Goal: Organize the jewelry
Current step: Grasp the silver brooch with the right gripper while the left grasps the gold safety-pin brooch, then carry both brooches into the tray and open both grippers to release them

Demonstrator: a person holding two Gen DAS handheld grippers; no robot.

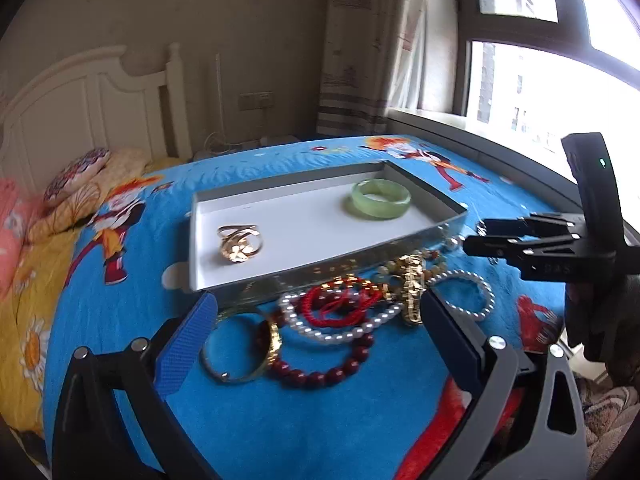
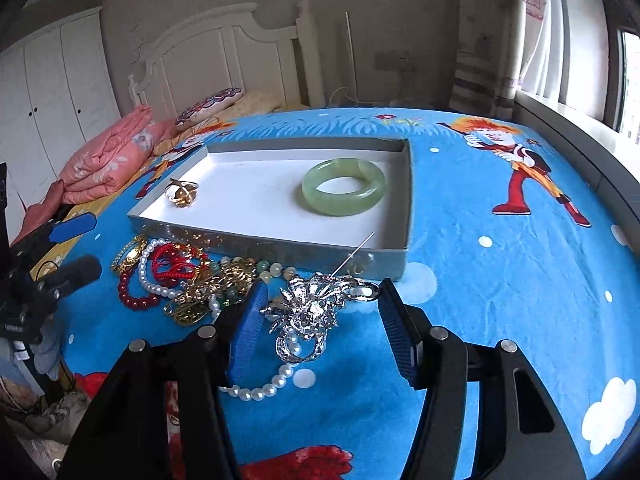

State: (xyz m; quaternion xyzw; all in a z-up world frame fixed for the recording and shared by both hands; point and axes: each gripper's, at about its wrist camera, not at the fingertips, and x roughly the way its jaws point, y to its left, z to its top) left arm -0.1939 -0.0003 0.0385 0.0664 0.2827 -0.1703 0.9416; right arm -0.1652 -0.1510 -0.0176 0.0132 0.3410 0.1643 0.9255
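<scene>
A shallow white tray (image 1: 304, 226) (image 2: 264, 208) on the blue bedspread holds a green jade bangle (image 1: 381, 199) (image 2: 344, 186) and a gold ring (image 1: 239, 243) (image 2: 182, 193). In front of it lies a pile: red cord bracelet (image 1: 340, 306) (image 2: 172, 262), pearl strands (image 1: 344, 330) (image 2: 260, 390), dark red bead bracelet (image 1: 320, 374), gold bangle (image 1: 240, 344), gold chain piece (image 1: 412, 292) (image 2: 216, 286). My left gripper (image 1: 316, 320) is open over the pile. My right gripper (image 2: 320, 312) is open around a silver brooch (image 2: 312, 312); in the left wrist view it shows at the right (image 1: 480, 236).
Pink folded quilt (image 2: 108, 156) and pillows (image 1: 76, 174) lie near the white headboard (image 2: 224, 56). The window (image 1: 540, 92) and sill run along the bed's far right side. The floor shows past the bed edge at lower left (image 2: 36, 412).
</scene>
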